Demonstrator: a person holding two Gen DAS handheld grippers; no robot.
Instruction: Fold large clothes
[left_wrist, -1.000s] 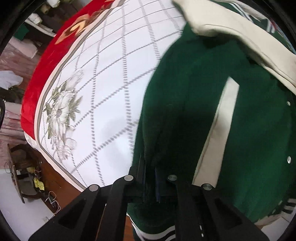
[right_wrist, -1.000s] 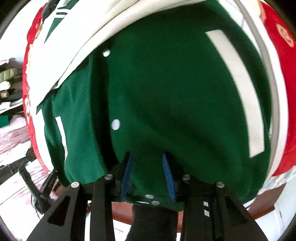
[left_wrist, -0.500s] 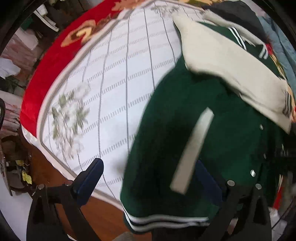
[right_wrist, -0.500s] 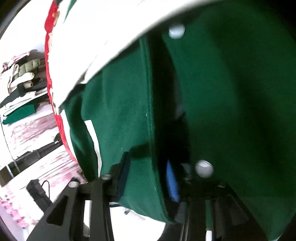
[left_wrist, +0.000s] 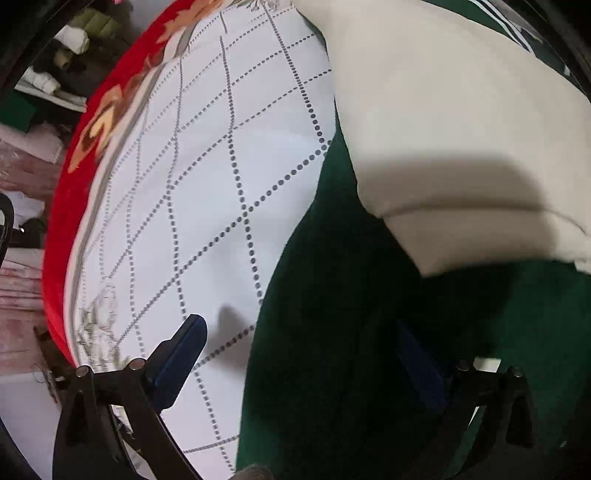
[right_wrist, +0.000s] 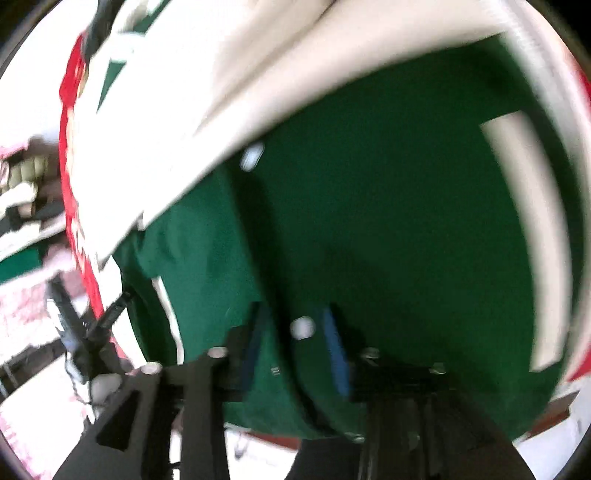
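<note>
Green jacket (left_wrist: 332, 332), cream sleeve (left_wrist: 443, 129); bedspread (left_wrist: 221, 184) seemingly dotted-lattice white.

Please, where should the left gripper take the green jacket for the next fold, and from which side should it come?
Probably the jacket's side edge beside the bare white bedspread. Come from the bedspread side, where the edge lies free. The left gripper, jaws wide open, already straddles that edge without pressing it. Avoid the cream sleeve folded over the body.
</note>
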